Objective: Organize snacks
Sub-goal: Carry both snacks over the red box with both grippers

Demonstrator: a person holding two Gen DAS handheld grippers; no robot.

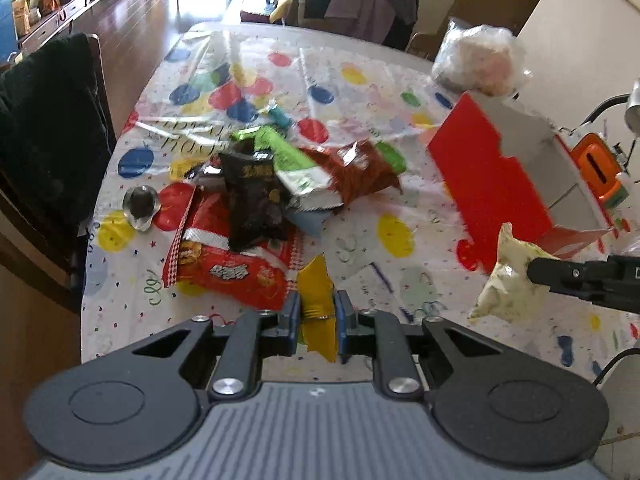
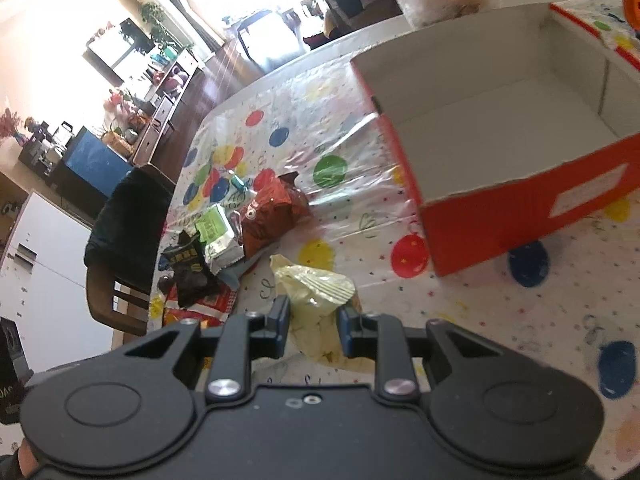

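My left gripper (image 1: 317, 312) is shut on a small yellow snack packet (image 1: 316, 280) held just above the table, near a pile of snack bags: a red bag (image 1: 230, 272), a black bag (image 1: 252, 200), a green-and-white bag (image 1: 292, 164) and a dark red bag (image 1: 356, 172). My right gripper (image 2: 313, 320) is shut on a pale yellow chip bag (image 2: 316, 292), also seen in the left wrist view (image 1: 506, 276), held in the air to the left of and in front of the open red box (image 2: 532, 196), which is white and empty inside.
The table carries a balloon-print cloth (image 1: 360, 76). A clear glass object (image 1: 140, 204) lies left of the pile. A plastic-wrapped bundle (image 1: 478, 60) sits behind the box, an orange device (image 1: 600, 168) to its right. A dark chair (image 1: 48, 120) stands at the table's left side.
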